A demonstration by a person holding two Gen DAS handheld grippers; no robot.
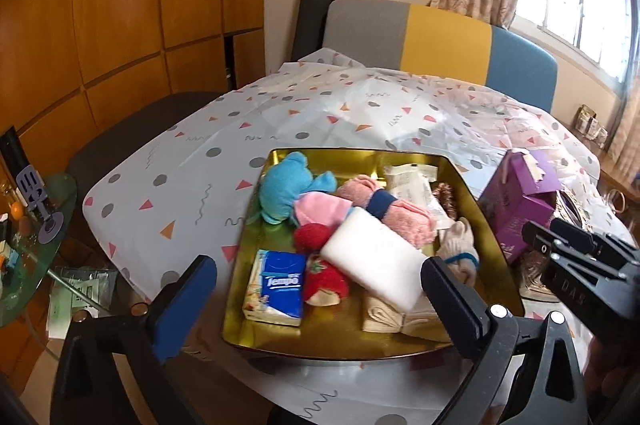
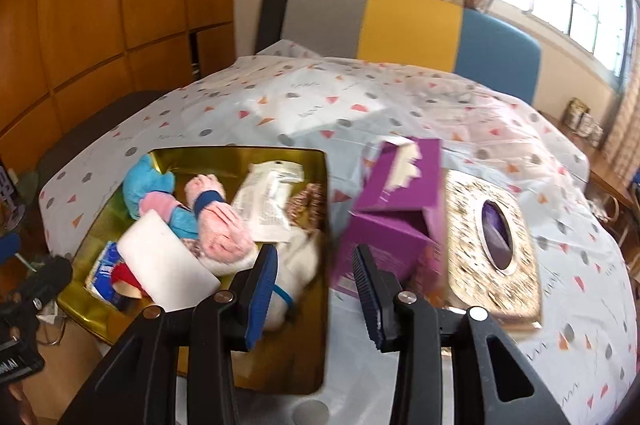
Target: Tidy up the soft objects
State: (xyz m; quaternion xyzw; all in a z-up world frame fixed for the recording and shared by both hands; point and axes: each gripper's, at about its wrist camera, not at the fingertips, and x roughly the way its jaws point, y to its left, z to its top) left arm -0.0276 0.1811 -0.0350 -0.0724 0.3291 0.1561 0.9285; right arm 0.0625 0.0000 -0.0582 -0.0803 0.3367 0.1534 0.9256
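A gold tin (image 1: 256,329) (image 2: 292,365) on the table holds soft things: a blue plush (image 1: 280,189) (image 2: 140,185), a rolled pink towel with a blue band (image 1: 384,213) (image 2: 216,225), a white sponge block (image 1: 380,261) (image 2: 164,261), a Tempo tissue pack (image 1: 276,285), a red strawberry plush (image 1: 324,281), and a cream rolled sock (image 1: 460,249) (image 2: 296,265). My left gripper (image 1: 316,285) is open above the tin's near edge, empty. My right gripper (image 2: 316,285) is open and empty over the tin's right rim, fingers either side of it.
A purple tissue box (image 1: 516,201) (image 2: 396,217) stands right of the tin. An ornate gold lid with an oval window (image 2: 488,237) lies further right. A patterned cloth (image 1: 320,113) covers the table. A sofa (image 1: 440,37) is behind. A glass side table (image 1: 36,245) is at left.
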